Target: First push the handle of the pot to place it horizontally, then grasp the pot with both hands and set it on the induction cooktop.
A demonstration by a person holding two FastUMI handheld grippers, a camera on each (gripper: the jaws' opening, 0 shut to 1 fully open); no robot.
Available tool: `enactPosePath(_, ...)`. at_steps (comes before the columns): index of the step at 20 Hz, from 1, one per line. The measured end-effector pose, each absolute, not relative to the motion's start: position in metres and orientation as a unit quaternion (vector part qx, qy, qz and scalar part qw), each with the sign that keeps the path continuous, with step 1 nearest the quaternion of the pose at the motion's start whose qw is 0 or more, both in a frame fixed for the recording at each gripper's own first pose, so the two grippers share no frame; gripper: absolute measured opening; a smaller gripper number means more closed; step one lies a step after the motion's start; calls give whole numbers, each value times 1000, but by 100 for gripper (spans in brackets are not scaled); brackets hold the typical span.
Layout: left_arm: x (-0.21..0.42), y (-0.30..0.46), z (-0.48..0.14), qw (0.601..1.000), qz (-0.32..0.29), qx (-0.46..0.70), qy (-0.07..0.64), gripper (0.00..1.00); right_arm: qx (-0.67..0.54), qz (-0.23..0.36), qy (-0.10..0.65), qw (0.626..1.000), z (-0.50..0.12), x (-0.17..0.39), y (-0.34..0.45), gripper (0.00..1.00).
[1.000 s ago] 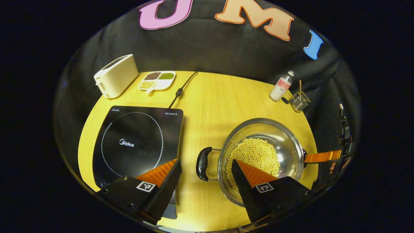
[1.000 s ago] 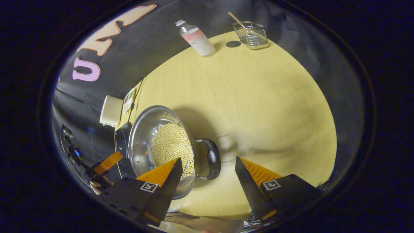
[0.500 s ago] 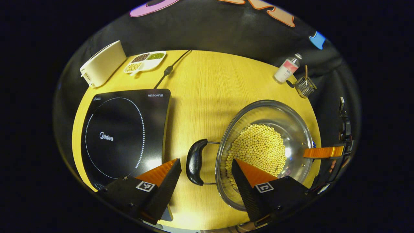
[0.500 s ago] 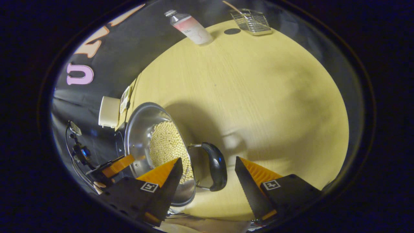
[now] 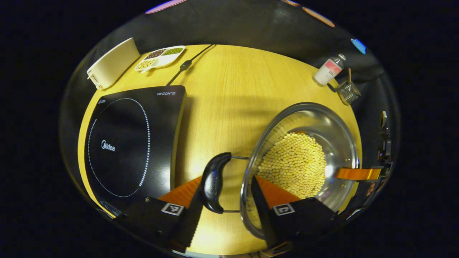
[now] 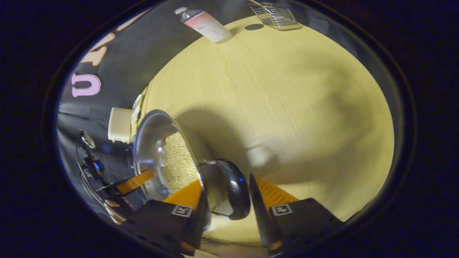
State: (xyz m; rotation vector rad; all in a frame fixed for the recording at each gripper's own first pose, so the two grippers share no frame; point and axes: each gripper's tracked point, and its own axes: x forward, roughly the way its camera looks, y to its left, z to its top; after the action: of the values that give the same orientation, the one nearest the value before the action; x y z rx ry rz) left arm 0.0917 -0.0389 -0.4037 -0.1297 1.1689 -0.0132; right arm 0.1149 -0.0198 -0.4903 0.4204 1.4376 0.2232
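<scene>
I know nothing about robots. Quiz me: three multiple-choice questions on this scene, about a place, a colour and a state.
1. Where does the pot stand?
A. on the toaster
B. on the table beside the cooktop
C. in the wire basket
2. What colour is its handle?
A. red
B. white
C. black
3. The fingers of the left tool are:
A. apart, astride the handle
B. pressed together
C. clamped on the rim
B: wood lies between it and the cooktop. C: it is glossy black. A: the handle sits in their gap.
</scene>
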Motion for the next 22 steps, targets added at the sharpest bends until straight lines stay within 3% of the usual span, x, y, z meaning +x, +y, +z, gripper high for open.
enactPosePath(1,94,-40,-403,833,-5,-70,548,68,189,106,652,727,-491,115,-19,51)
enactPosePath(7,77,-50,-398,828,-16,-121,547,60,170,106,634,747,-488,115,-30,48)
enactPosePath(8,73,-52,-398,830,-20,-124,543,58,166,107,632,749,-486,110,-34,53)
enactPosePath(10,65,-56,-394,835,-29,-118,536,56,158,107,631,752,-480,100,-39,48)
enactPosePath(22,45,-14,-341,838,-77,-107,530,55,180,83,605,772,-421,57,2,48)
